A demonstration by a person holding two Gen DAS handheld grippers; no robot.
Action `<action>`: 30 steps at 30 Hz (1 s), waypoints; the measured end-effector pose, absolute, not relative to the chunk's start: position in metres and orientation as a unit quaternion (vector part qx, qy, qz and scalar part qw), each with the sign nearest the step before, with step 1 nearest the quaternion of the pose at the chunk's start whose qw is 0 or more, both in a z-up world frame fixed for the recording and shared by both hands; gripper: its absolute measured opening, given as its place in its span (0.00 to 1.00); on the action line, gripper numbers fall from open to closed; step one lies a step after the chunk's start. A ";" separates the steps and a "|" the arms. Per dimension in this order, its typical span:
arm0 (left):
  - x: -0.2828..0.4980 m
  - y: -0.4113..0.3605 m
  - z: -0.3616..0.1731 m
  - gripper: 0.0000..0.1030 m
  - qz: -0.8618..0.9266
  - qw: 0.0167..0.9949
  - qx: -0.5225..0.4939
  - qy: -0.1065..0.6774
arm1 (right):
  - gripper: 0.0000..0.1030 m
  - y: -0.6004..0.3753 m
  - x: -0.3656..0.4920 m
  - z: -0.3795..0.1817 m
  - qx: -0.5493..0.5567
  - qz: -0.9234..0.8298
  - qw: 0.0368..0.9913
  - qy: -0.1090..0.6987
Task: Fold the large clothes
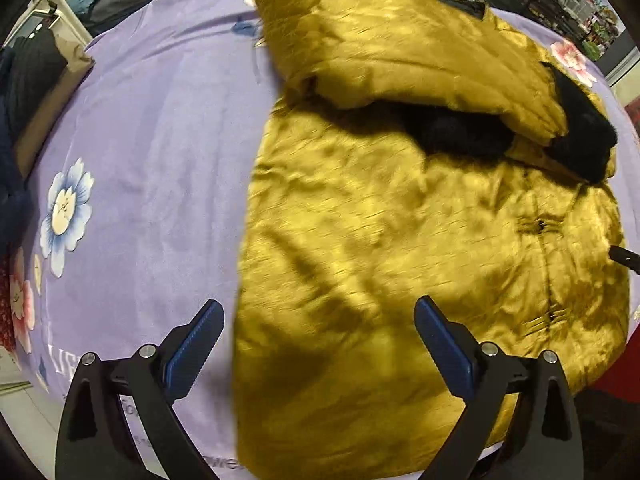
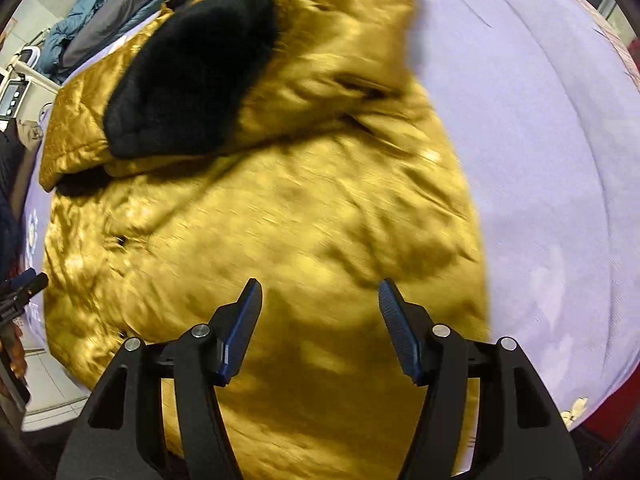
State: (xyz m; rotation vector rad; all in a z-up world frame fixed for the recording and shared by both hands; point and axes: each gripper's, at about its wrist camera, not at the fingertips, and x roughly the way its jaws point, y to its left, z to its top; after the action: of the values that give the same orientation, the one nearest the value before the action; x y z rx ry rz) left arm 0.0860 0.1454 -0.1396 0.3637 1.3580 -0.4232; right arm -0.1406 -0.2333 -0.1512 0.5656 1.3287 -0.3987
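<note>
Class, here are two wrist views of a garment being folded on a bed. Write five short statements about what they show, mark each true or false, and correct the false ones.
1. The shiny mustard-yellow padded jacket lies on a lilac bedsheet printed with flowers. True.
2. The jacket's fuzzy trim is white. False: it is black.
3. The left claw is clamped on the jacket's edge. False: its jaws stand open with nothing pinched between them.
4. The right claw is open above the yellow fabric. True.
5. One sleeve is folded across the jacket's body. True.
</note>
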 end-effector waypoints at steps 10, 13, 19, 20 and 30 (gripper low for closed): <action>0.118 0.213 -0.146 0.91 -0.152 0.751 0.104 0.634 | 0.59 -0.289 -0.203 -0.151 0.315 -0.248 0.720 0.567; 0.119 0.217 -0.155 0.91 -0.172 0.740 0.073 0.646 | 0.59 -0.295 -0.212 -0.160 0.361 -0.227 0.710 0.561; 0.099 0.210 -0.179 0.91 -0.214 0.700 0.032 0.680 | 0.65 -0.269 -0.218 -0.160 0.360 -0.166 0.719 0.571; 0.094 0.209 -0.181 0.91 -0.221 0.695 0.032 0.684 | 0.65 -0.265 -0.219 -0.160 0.361 -0.157 0.718 0.574; 0.062 0.208 -0.186 0.78 -0.256 0.677 0.059 0.688 | 0.65 -0.236 -0.229 -0.164 0.359 -0.114 0.704 0.601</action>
State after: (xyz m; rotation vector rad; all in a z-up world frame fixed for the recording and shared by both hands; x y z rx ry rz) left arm 0.0623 0.2079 -0.1864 0.1326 1.5462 -0.5752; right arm -0.2288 -0.2357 -0.1636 0.7989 1.3375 -0.2538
